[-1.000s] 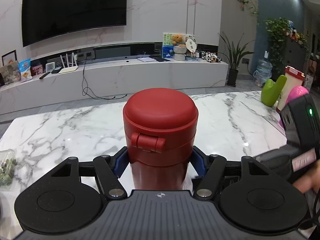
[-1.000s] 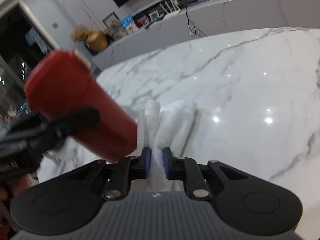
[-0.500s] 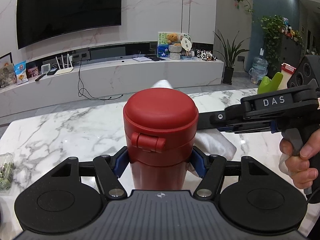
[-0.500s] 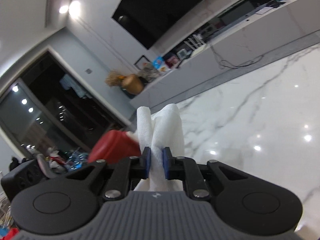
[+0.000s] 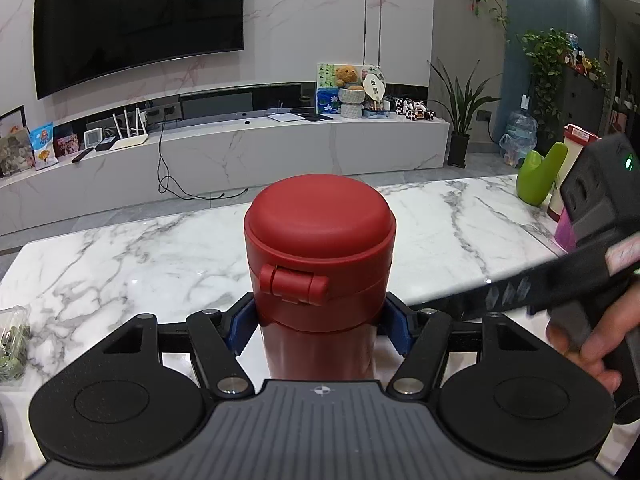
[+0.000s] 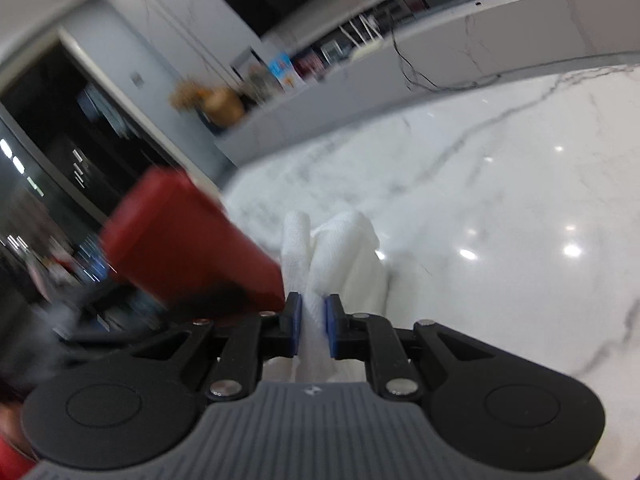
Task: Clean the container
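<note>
A red lidded container (image 5: pixel 320 256) stands upright between the fingers of my left gripper (image 5: pixel 320 326), which is shut on its body below the lid hinge. In the right wrist view the container (image 6: pixel 188 244) is blurred and sits at the left. My right gripper (image 6: pixel 313 326) is shut on a folded white cloth (image 6: pixel 340 248), which lies against the container's side near its lower part. The right gripper's body (image 5: pixel 592 248) shows at the right of the left wrist view, held by a hand.
The white marble table (image 5: pixel 120 264) lies under both grippers. A green object (image 5: pixel 540 176) and a white-and-red cup (image 5: pixel 572 148) stand at its far right. A clear packet of green items (image 5: pixel 12 344) lies at the left edge.
The right gripper with the cloth has swung down from beside the lid to the container's lower side. The left gripper has held the container still.
</note>
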The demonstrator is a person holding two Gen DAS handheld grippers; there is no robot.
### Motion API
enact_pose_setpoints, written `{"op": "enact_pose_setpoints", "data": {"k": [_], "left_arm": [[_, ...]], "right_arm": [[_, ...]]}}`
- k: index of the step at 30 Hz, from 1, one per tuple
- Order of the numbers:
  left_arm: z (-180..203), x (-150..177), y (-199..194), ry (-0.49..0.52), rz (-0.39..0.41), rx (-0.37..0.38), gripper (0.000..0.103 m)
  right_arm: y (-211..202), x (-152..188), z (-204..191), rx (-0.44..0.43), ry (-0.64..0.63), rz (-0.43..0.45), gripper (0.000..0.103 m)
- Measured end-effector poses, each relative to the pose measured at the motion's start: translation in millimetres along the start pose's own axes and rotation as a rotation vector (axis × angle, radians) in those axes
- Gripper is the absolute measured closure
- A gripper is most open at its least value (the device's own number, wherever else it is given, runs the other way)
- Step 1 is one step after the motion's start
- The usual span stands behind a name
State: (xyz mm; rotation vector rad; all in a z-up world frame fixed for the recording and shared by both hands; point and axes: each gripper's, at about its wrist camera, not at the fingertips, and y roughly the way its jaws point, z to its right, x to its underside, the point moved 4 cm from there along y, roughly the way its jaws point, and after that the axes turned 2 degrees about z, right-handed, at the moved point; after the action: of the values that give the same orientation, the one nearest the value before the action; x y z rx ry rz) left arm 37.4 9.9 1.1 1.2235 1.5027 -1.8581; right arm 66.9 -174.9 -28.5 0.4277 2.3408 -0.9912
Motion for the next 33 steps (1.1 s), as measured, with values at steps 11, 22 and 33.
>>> {"op": "enact_pose_setpoints", "data": {"k": [11, 22, 33], "left_arm": [[3, 0, -1, 0.001, -0.003, -0.006, 0.040], [2, 0, -1, -0.033, -0.003, -0.024, 0.040], [15, 0, -10, -0.077, 0.051, -0.153, 0.039]], "right_arm": [[11, 17, -11, 0.283, -0.358, -0.078, 0.084], [3, 37, -39, 0.244, -0.535, -0.064, 0.046], [29, 50, -35, 0.330, -0.636, -0.075, 0.054]]}}
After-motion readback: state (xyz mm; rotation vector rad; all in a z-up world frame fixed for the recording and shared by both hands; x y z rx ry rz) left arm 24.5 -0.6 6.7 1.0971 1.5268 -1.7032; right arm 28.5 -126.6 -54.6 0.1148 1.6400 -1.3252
